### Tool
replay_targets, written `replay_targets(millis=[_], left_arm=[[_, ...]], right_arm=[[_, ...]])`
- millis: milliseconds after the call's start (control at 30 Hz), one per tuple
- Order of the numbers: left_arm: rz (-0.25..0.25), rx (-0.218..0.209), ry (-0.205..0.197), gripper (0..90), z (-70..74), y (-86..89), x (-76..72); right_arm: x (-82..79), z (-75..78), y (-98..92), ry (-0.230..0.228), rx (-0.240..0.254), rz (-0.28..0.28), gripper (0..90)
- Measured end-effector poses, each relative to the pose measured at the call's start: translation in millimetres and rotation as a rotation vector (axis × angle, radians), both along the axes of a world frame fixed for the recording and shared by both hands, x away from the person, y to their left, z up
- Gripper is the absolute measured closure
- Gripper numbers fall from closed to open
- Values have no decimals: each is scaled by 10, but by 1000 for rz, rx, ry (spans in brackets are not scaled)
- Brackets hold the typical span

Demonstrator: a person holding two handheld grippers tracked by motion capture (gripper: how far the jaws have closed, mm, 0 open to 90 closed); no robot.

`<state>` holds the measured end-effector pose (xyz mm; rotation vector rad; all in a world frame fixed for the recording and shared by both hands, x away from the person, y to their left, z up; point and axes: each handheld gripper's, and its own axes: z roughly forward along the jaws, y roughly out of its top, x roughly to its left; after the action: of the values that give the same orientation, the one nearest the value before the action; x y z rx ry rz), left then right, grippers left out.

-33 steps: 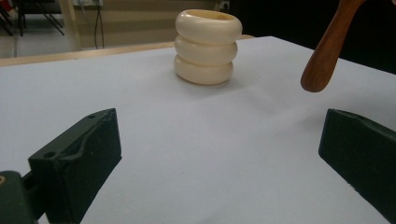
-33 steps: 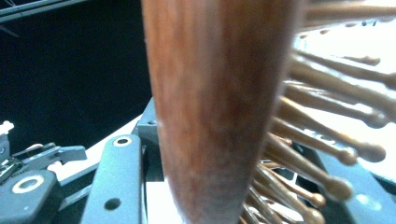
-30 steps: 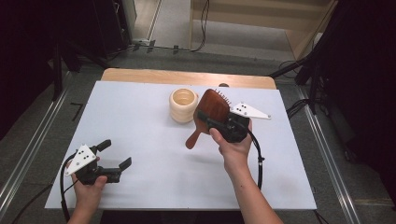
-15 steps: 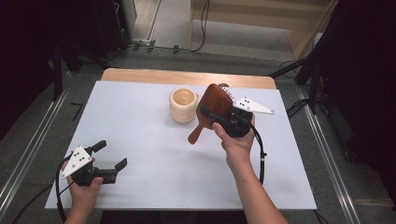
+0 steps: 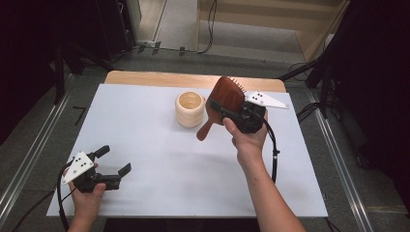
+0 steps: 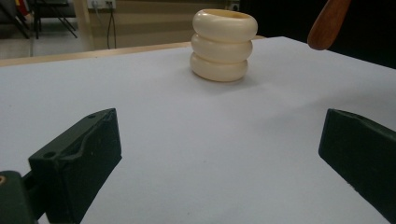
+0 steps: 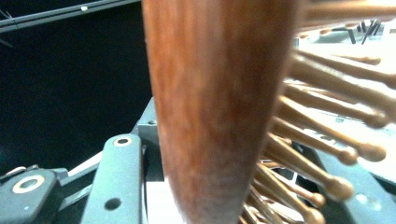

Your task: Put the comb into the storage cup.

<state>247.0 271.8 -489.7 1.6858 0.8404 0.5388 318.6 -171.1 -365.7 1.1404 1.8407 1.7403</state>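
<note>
Right gripper view: my right gripper (image 5: 227, 112) clamps a wooden hairbrush (image 7: 219, 107), smooth brown back, ball-tipped pegs.
I see its handle tilted down beside the ribbed cream ring-stack cup (image 5: 190, 109) mid-table; its head overflows the close frame. My left gripper (image 5: 114, 164) rests spread wide, holding nothing, on the white tabletop (image 5: 159, 159).

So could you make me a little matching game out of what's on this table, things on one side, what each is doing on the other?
Things:
1. wooden hairbrush
2. cream ringed cup
3. left tongs
4. right tongs

States:
a. open, holding nothing
b. standing upright on the white table
c. lifted off the table, handle pointing down
d. shut on the brush

Pairs: 1-c, 2-b, 3-a, 4-d
</note>
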Motion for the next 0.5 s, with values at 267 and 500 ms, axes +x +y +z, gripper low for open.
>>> replay_targets(millis=[267,500], left_arm=[[1,-7,-4,0,0,10,-1],[-9,-16,2,0,-2,19,4]], right_arm=[[91,46,-23,-9,2,-10,502],[147,105,-53,-25,18,-17,502]])
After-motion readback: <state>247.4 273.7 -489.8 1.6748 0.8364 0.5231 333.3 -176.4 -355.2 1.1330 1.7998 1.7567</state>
